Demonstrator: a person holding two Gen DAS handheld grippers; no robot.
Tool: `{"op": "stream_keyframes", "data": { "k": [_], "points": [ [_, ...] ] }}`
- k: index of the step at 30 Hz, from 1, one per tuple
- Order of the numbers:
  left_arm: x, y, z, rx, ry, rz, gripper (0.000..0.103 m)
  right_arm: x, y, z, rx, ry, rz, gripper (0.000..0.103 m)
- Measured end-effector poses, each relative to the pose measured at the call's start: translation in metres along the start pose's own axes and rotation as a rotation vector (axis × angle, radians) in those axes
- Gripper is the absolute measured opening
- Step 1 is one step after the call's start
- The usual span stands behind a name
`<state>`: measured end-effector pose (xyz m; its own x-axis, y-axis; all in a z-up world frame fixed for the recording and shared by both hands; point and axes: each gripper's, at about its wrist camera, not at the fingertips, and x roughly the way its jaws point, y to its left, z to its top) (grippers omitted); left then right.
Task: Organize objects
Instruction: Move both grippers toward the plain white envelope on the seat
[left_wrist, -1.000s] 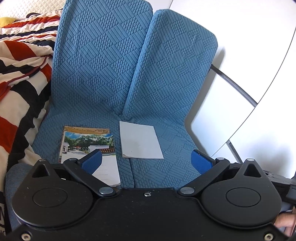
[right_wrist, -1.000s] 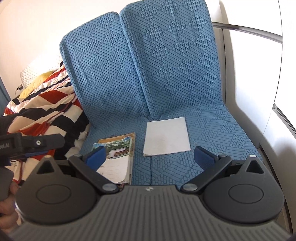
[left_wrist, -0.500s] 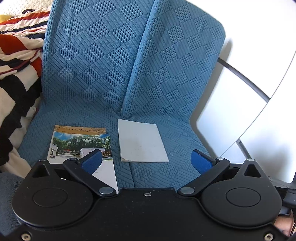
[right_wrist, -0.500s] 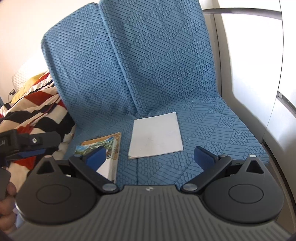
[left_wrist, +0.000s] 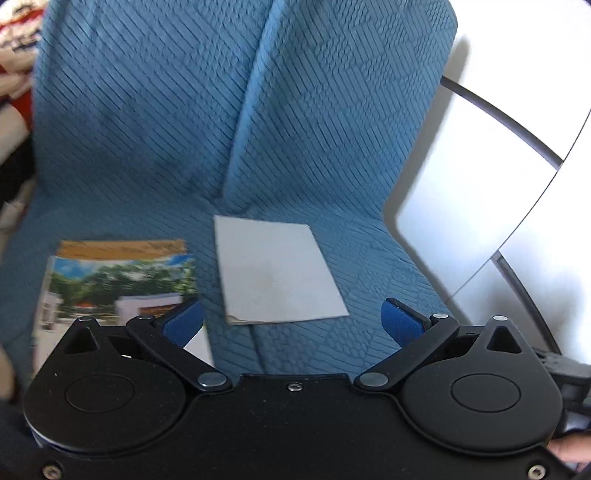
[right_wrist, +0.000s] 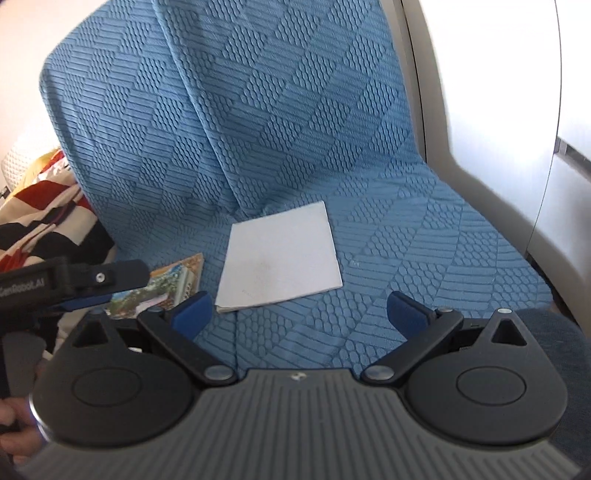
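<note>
Two flat paper items lie side by side on the blue quilted seat cover (right_wrist: 424, 258), apart with a strip of fabric between them: a plain white booklet (right_wrist: 280, 258) near the seat's middle fold, and to its left a booklet with a colour photo cover (left_wrist: 118, 280), partly hidden behind the left gripper's near finger. Lying flat and spaced out, each offers a free edge to slide a finger under. The left gripper (left_wrist: 291, 321) and the right gripper (right_wrist: 299, 312) both hover over the seat's front with jaws spread wide and nothing held, the white booklet framed between each pair of fingers, probably the first thing to collect. Compared with a second ago, both cameras sit closer to the seat, the striped blanket (right_wrist: 40, 214) has slid toward the left edge, and the left view is smeared by motion.
</note>
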<state>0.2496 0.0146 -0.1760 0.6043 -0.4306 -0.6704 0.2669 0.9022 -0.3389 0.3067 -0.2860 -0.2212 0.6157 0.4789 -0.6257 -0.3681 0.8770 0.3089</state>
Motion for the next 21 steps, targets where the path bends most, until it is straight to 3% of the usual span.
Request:
{"op": "stream_keyframes", "data": {
  "k": [6, 11, 14, 17, 21],
  "points": [
    [0.038, 0.007, 0.005, 0.012, 0.016, -0.013, 0.101, 0.034, -0.013, 0.009, 0.058, 0.013, 0.005, 0.101],
    [0.070, 0.015, 0.009, 0.020, 0.073, -0.013, 0.092, 0.064, -0.022, 0.016, 0.112, 0.065, 0.033, 0.098],
    [0.090, 0.021, 0.015, -0.017, 0.123, -0.012, 0.084, 0.084, -0.024, 0.023, 0.135, 0.103, 0.040, 0.084],
    [0.101, 0.018, 0.018, 0.009, 0.134, -0.001, 0.079, 0.104, -0.026, 0.028, 0.152, 0.140, 0.037, 0.074],
    [0.125, 0.019, 0.021, 0.013, 0.183, -0.001, 0.058, 0.128, -0.032, 0.034, 0.201, 0.189, 0.044, 0.061]
  ]
}}
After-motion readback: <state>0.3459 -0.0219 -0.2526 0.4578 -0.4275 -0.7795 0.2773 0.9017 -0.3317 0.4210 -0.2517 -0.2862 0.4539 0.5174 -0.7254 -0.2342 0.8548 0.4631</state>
